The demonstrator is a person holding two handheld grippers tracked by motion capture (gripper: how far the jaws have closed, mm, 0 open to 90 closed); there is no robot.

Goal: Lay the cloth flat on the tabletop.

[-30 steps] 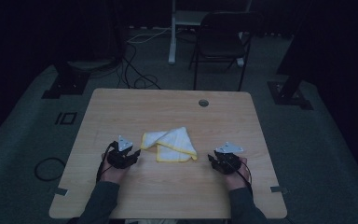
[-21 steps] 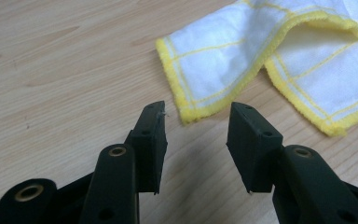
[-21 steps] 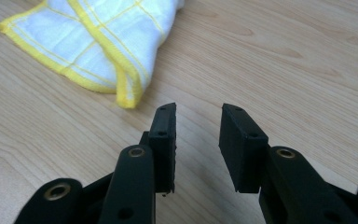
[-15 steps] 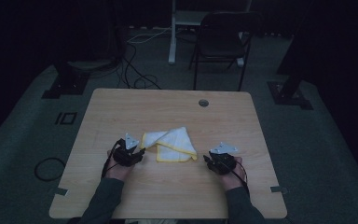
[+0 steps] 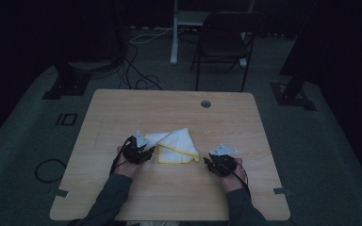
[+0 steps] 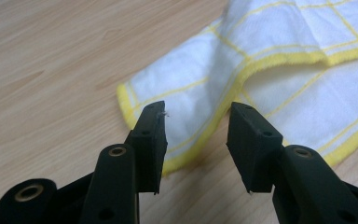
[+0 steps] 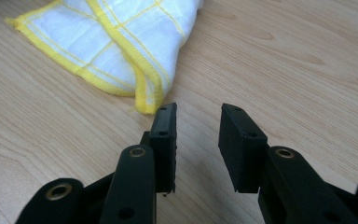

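Wooden table (image 5: 122,197): both grippers (image 6: 196,126) (image 7: 196,123) open, empty, flanking folded cloth (image 5: 176,146).

- Table (image 5: 122,108): rectangular top with rounded corners, light wood grain, standing on grey carpeted floor (image 5: 339,155).
- Cable hole (image 5: 206,103): round, set in the top near the far edge, slightly right of centre.
- Cloth (image 5: 175,146): white with yellow edging and thin yellow grid lines, lying directly on the top around its middle, folded over itself so one flap overlaps the layer beneath.
- Remaining surface: bare wood at the far side and both ends.
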